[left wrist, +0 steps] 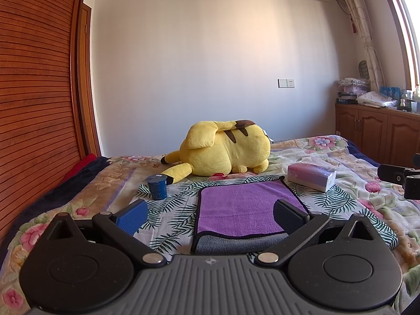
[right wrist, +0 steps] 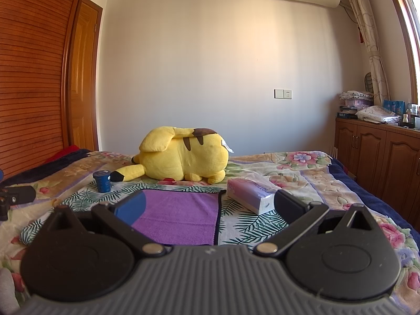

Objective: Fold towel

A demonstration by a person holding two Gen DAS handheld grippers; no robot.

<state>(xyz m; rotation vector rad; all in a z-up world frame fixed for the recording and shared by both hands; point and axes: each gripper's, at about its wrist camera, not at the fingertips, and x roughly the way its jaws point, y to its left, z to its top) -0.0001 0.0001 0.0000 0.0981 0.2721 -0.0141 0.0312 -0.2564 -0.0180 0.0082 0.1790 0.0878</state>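
A purple towel point(left wrist: 244, 207) with a dark border and grey underside lies flat on a leaf-print cloth point(left wrist: 173, 218) on the bed; its near edge is turned over, showing grey. It also shows in the right wrist view point(right wrist: 181, 215). My left gripper point(left wrist: 210, 216) is open and empty, held just in front of the towel's near edge. My right gripper point(right wrist: 210, 207) is open and empty, in front of the towel's right side. Part of the right gripper shows at the right edge of the left wrist view point(left wrist: 404, 178).
A yellow plush toy point(left wrist: 223, 152) lies behind the towel. A blue cup point(left wrist: 157, 187) stands left of the towel, a tissue pack point(left wrist: 311, 176) to its right. A wooden wardrobe point(left wrist: 34, 92) is on the left, cabinets point(left wrist: 378, 134) on the right.
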